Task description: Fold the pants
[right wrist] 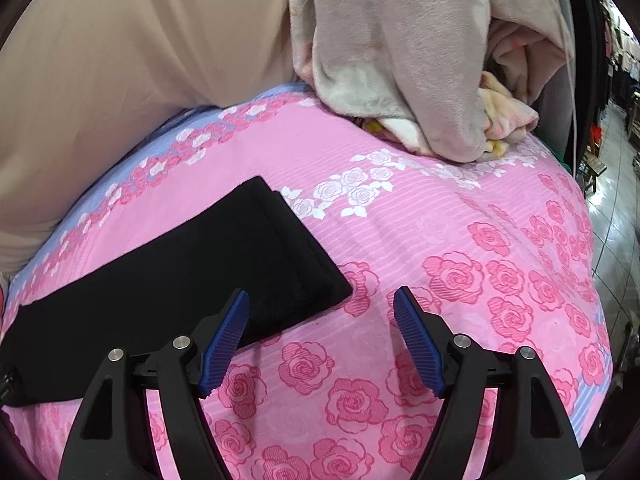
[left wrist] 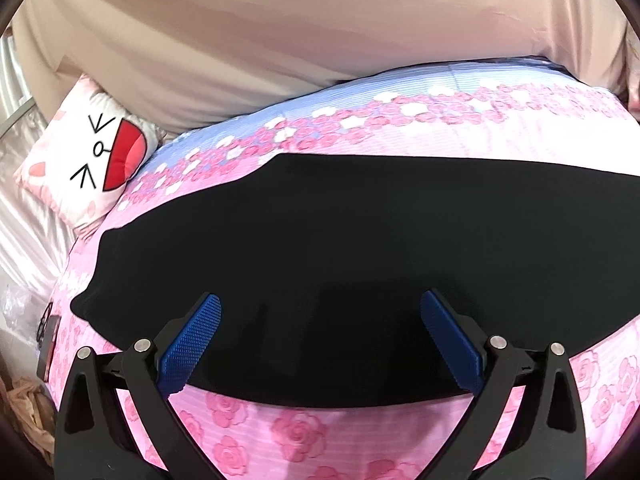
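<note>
Black pants (left wrist: pixel 340 248) lie flat on a pink rose-print bedspread (left wrist: pixel 280 432), folded lengthwise into a long band. My left gripper (left wrist: pixel 320 308) is open, empty, hovering over the pants' near edge. In the right wrist view the pants' cuff end (right wrist: pixel 256 256) points up and right on the bedspread (right wrist: pixel 440 280). My right gripper (right wrist: pixel 322 304) is open and empty, just off the cuff end's near corner, its left pad (right wrist: pixel 224 344) over the fabric edge.
A cat-face pillow (left wrist: pixel 92 156) lies at the far left. A beige curtain (left wrist: pixel 280 40) hangs behind the bed. A heap of grey plush blankets (right wrist: pixel 400 60) sits at the far right. The tiled floor (right wrist: pixel 616 184) shows past the bed's right edge.
</note>
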A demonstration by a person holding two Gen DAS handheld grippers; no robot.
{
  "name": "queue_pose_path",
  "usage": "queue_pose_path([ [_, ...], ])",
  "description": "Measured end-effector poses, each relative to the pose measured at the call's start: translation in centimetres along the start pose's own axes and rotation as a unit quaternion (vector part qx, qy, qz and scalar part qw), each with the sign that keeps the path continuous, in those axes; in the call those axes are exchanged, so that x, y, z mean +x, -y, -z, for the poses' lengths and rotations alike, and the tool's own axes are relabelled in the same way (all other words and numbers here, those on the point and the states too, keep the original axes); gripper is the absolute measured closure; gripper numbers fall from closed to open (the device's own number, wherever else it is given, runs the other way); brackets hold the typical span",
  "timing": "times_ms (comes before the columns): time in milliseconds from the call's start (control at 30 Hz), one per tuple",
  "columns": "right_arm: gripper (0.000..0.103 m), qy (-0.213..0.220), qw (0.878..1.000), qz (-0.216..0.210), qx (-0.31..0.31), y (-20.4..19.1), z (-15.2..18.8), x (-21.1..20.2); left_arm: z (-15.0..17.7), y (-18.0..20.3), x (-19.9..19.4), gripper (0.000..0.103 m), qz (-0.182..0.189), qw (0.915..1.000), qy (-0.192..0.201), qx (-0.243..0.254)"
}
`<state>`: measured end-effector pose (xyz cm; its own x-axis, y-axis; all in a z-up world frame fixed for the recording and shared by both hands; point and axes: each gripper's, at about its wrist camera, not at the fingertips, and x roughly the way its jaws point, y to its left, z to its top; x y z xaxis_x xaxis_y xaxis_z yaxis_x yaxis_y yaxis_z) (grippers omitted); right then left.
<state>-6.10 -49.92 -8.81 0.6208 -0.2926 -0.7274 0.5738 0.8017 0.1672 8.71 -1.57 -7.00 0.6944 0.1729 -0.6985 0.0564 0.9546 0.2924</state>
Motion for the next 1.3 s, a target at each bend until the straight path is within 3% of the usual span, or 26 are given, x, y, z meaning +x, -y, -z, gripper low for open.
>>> queue_pose_path([
  [233,0.024,-0.036,0.999,-0.029,0.014,0.4,-0.8,2.7,-0.2,0.9,0.4,0.005,0.033,0.9993,-0.014,-0.005],
  [367,0.026,-0.034,0.999,-0.029,0.015,0.1,-1.5,3.5,-0.1,0.4,0.6,0.005,0.038,0.9991,-0.017,-0.011],
  [400,0.047,-0.034,0.999,-0.033,0.011,-0.2,-1.6,3.7,0.0,0.1,0.6,0.005,0.039,0.9990,-0.017,-0.013],
  [433,0.078,-0.038,0.998,-0.048,0.009,-0.5,-1.8,3.9,0.1,-0.1,0.6,0.005,0.039,0.9990,-0.017,-0.016],
  [467,0.082,-0.046,0.997,-0.063,0.011,-0.7,-1.9,4.2,0.1,-0.5,0.6,0.005,0.039,0.9989,-0.017,-0.018],
  [600,0.082,-0.037,0.993,-0.116,0.000,-4.1,-2.3,2.6,0.5,-3.0,0.6,0.005,0.035,0.9986,-0.014,-0.036],
  [700,0.082,-0.021,0.980,-0.194,-0.028,-9.8,-3.1,-0.3,0.8,-5.9,0.6,0.005,0.026,0.9975,-0.012,-0.064],
  [767,0.082,-0.015,0.968,-0.242,-0.070,-15.6,-3.3,-2.0,1.1,-8.3,0.7,0.005,0.021,0.9955,-0.011,-0.092],
  [900,0.082,-0.047,0.929,-0.333,-0.156,-28.1,-1.1,-2.8,2.0,-12.4,0.8,0.005,0.017,0.9904,-0.014,-0.136],
  [1000,0.080,-0.092,0.901,-0.354,-0.234,-37.6,3.6,-1.1,3.1,-15.3,0.8,0.005,0.012,0.9866,-0.016,-0.162],
  [1100,0.069,-0.154,0.873,-0.347,-0.305,-44.2,9.8,1.7,4.6,-17.9,0.8,0.005,-0.001,0.9838,-0.018,-0.178],
  [1167,0.052,-0.118,0.871,-0.309,-0.362,-46.1,12.9,0.9,5.8,-20.0,0.8,0.005,-0.013,0.9813,-0.021,-0.191],
  [1233,0.050,-0.080,0.861,-0.325,-0.383,-45.8,13.5,-1.9,6.9,-21.9,1.1,0.005,-0.020,0.9775,-0.026,-0.208],
  [1300,0.048,-0.045,0.867,-0.325,-0.374,-44.2,12.6,-4.2,7.8,-23.2,1.4,0.005,-0.015,0.9732,-0.031,-0.228],
])
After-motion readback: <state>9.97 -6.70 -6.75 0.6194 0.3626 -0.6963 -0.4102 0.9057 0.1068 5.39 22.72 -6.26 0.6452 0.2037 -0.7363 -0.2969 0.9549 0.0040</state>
